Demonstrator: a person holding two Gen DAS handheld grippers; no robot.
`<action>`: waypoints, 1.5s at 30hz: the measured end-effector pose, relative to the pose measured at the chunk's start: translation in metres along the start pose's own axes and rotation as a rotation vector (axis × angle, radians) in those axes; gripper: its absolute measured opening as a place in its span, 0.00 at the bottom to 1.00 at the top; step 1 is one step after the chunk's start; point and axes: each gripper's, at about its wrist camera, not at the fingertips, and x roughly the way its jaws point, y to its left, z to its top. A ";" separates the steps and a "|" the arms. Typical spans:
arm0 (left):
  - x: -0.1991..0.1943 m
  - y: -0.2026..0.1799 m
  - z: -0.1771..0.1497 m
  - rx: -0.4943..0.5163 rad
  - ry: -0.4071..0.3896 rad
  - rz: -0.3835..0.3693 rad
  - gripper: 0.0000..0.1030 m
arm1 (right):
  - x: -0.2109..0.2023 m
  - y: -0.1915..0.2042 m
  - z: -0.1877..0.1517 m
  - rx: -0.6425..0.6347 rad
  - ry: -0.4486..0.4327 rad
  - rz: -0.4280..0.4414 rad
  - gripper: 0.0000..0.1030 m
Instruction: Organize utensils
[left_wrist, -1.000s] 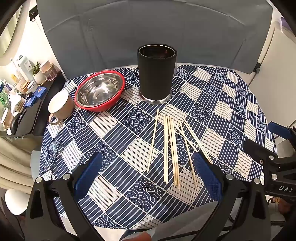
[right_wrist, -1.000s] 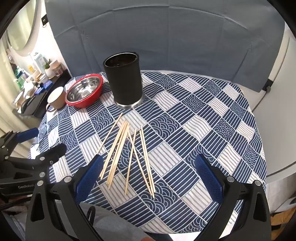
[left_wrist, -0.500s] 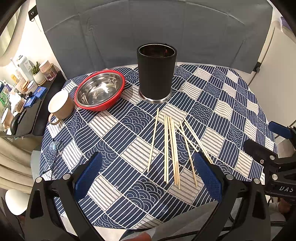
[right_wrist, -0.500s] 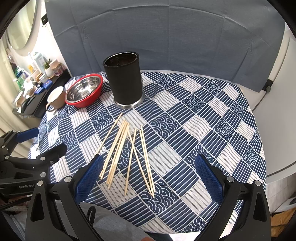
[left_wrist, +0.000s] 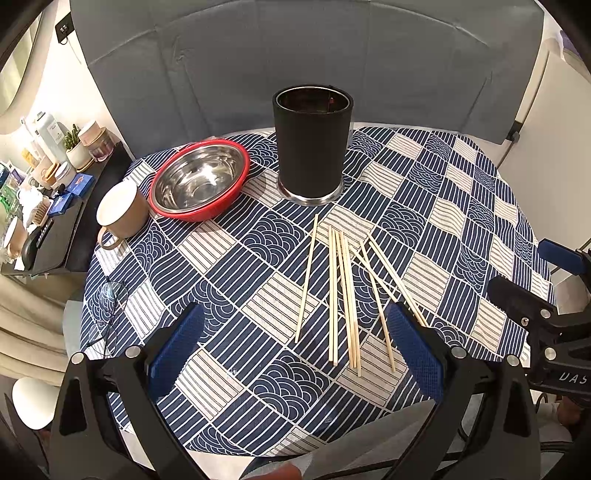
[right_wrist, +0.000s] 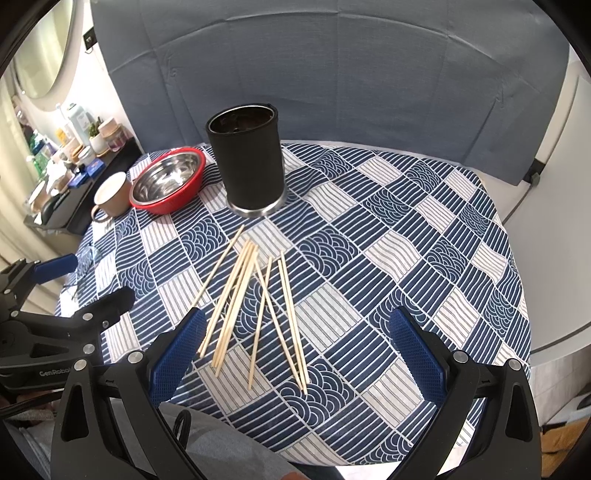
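Nothing looks sorted yet: all the chopsticks (left_wrist: 343, 295) lie loose on the cloth (left_wrist: 229, 258), a few crossing, just in front of the black holder (left_wrist: 312, 147), whose inside is too dark to read. Every stick has yet to go in, I'd say. The left gripper (left_wrist: 295, 354) and right gripper (right_wrist: 295, 350) hover at the near edge, fingers spread wide, holding nothing. Beside the holder sit a bowl (left_wrist: 201, 181) and mug (left_wrist: 120, 210); glasses (left_wrist: 107, 314) lie nearer. A grey backdrop (left_wrist: 295, 55) hangs behind the table; a cluttered shelf (left_wrist: 48, 177) stands left.

Bare cloth (left_wrist: 229, 280) left of chopsticks (left_wrist: 343, 295); holder (left_wrist: 312, 147) blocks behind.
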 end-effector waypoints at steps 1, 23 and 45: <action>0.000 0.000 0.000 0.000 0.000 -0.002 0.94 | 0.000 0.000 0.000 0.000 0.000 0.000 0.92; 0.004 0.000 0.000 0.002 0.025 -0.008 0.94 | 0.002 -0.002 0.000 0.011 0.015 -0.001 0.92; 0.036 0.022 0.004 -0.058 0.159 0.020 0.94 | 0.027 -0.011 0.000 0.030 0.119 -0.009 0.92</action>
